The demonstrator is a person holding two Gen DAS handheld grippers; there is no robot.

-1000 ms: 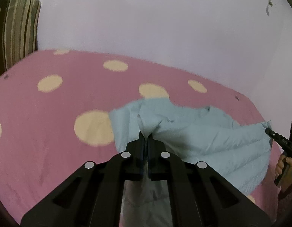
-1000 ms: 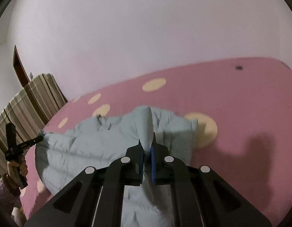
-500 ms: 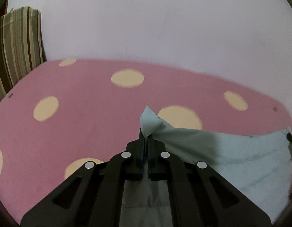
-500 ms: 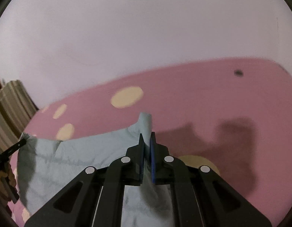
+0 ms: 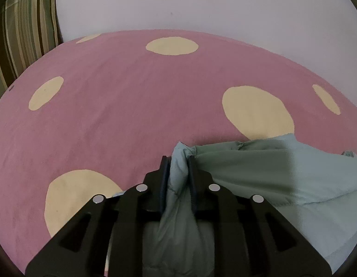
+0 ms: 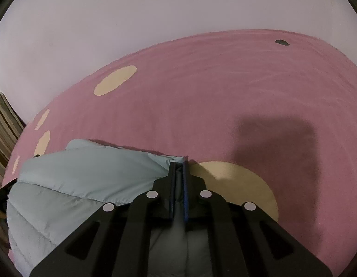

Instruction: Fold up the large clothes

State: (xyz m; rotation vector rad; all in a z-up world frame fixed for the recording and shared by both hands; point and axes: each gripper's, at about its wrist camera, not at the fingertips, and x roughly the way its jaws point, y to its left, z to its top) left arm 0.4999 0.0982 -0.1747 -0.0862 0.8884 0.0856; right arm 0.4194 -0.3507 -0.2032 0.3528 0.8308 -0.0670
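Observation:
A pale blue quilted garment (image 5: 259,173) lies on a pink bed cover with cream dots (image 5: 132,92). My left gripper (image 5: 178,161) has a bunched corner of the garment between its fingers, which stand a little apart around the cloth. The garment spreads to the right of it. In the right wrist view the garment (image 6: 86,180) spreads to the left, and my right gripper (image 6: 178,166) is shut on its other corner, low over the cover (image 6: 224,92).
A striped cushion or curtain (image 5: 23,34) stands at the far left edge of the bed. A plain pale wall (image 5: 201,4) runs behind the bed. A small dark mark (image 6: 282,42) sits on the cover at the far right.
Both grippers have carried their corners of the garment forward and down toward the far side of the bed. The left gripper's fingers now stand wider around the cloth.

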